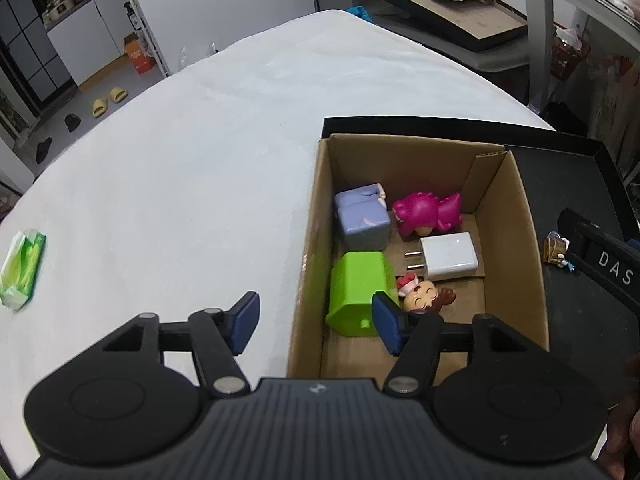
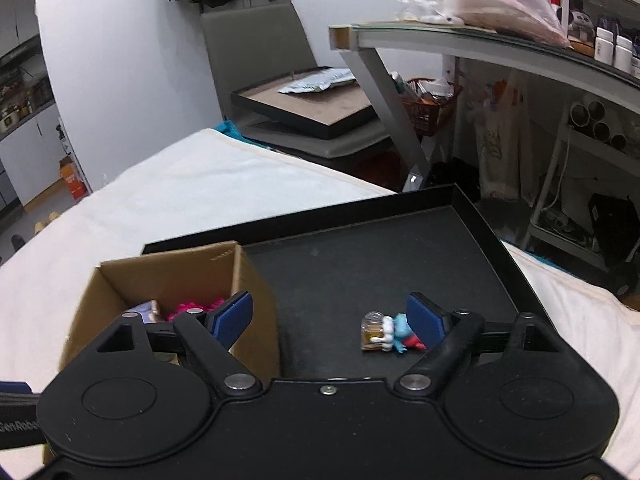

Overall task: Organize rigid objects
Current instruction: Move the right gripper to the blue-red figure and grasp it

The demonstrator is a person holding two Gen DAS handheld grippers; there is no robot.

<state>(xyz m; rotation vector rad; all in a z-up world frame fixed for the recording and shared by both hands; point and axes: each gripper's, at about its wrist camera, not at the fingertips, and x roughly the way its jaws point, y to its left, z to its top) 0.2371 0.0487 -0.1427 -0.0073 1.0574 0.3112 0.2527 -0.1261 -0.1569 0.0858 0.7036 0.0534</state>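
Note:
A cardboard box [image 1: 524,240] stands in a black tray [image 1: 580,320] on the white-covered table. In it lie a lilac block [image 1: 362,216], a pink dinosaur toy [image 1: 428,212], a white charger [image 1: 450,256], a green toy house [image 1: 358,292] and a small girl figurine [image 1: 424,296]. My left gripper [image 1: 316,324] is open and empty over the box's near left wall. My right gripper [image 2: 332,320] is open and empty above the tray [image 2: 360,264], with a small blue figurine holding a jar [image 2: 386,334] lying near its right finger. The figurine also shows in the left wrist view [image 1: 558,250]. The box [image 2: 256,300] is at the right gripper's left.
A green tissue packet [image 1: 22,270] lies on the white cloth [image 1: 180,168] at the far left. Beyond the table stand a chair with a flat black tray [image 2: 308,104] and a glass desk [image 2: 480,44] with clutter under it.

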